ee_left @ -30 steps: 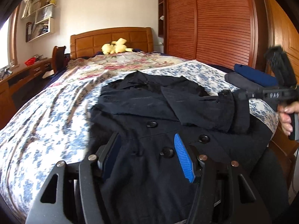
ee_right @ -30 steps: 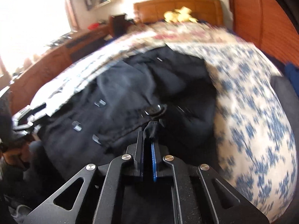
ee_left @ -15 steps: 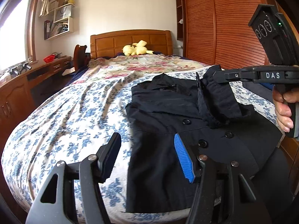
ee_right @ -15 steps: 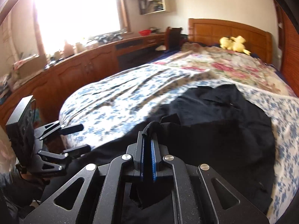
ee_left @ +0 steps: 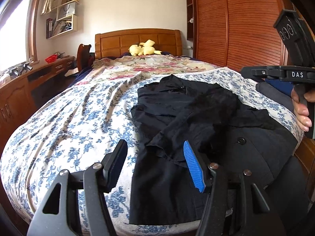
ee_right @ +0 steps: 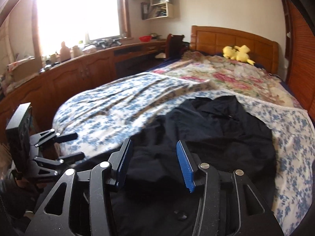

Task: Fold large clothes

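A black buttoned coat (ee_left: pixel 196 118) lies front-up on the blue-flowered bed sheet (ee_left: pixel 69 127). One sleeve (ee_left: pixel 177 133) is folded loosely across its chest. My left gripper (ee_left: pixel 154 142) hovers open over the coat's left edge with nothing between its fingers. It also shows at the left of the right wrist view, left gripper (ee_right: pixel 79 145). My right gripper (ee_right: pixel 154 141) hangs over the coat (ee_right: pixel 216 133). Its jaws are opening and no cloth is pinched between the pads. A hand holds the right gripper (ee_left: pixel 246 71) at the right edge of the left wrist view.
A yellow plush toy (ee_left: pixel 144 48) sits by the wooden headboard (ee_left: pixel 137 39). Louvred wardrobe doors (ee_left: pixel 236 29) stand along the right. A wooden desk and cabinets (ee_right: pixel 78 72) run under the window. Folded dark and blue clothes (ee_left: pixel 275 86) lie at the bed's right edge.
The right gripper, shut on the sleeve before, has opened and the sleeve has dropped onto the coat. The right gripper rose and swung towards the window side. The left gripper shifted sideways early, then held.
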A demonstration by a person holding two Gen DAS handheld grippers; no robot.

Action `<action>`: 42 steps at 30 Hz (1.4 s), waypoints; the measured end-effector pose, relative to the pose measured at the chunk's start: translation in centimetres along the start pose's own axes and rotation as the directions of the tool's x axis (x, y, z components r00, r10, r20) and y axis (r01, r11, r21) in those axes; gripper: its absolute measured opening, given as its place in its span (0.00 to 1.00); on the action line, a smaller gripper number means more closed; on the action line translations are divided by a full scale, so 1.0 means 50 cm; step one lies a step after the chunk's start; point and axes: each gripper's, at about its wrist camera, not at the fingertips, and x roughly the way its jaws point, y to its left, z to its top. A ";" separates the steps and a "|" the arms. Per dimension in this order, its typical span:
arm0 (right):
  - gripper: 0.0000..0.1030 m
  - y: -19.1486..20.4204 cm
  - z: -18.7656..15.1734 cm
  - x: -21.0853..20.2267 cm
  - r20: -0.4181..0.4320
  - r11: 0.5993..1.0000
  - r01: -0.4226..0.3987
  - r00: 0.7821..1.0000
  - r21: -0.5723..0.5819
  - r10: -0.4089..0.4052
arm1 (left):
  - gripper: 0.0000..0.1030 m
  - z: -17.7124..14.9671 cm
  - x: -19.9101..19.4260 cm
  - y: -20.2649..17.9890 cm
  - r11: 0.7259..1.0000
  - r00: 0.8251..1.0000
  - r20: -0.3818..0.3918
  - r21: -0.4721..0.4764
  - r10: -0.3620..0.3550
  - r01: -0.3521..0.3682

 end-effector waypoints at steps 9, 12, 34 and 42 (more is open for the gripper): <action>0.46 -0.108 -0.112 -0.040 -0.066 0.993 0.082 0.995 0.085 -0.076 | 0.57 -0.013 0.050 -0.036 0.999 0.998 -0.041 0.002 -0.044 0.044; 0.46 -0.151 -0.154 -0.046 -0.103 0.984 0.135 0.987 0.119 -0.123 | 0.57 -0.022 0.069 -0.055 0.998 0.996 -0.065 0.017 -0.060 0.061; 0.46 -0.220 -0.267 -0.104 -0.130 0.957 0.207 0.974 0.204 -0.183 | 0.01 -0.025 0.064 -0.128 0.985 0.985 -0.126 0.107 -0.119 0.133; 0.46 -0.222 -0.284 -0.122 -0.134 0.953 0.216 0.973 0.213 -0.190 | 0.04 -0.018 0.030 -0.144 0.985 0.992 -0.094 0.146 -0.082 0.096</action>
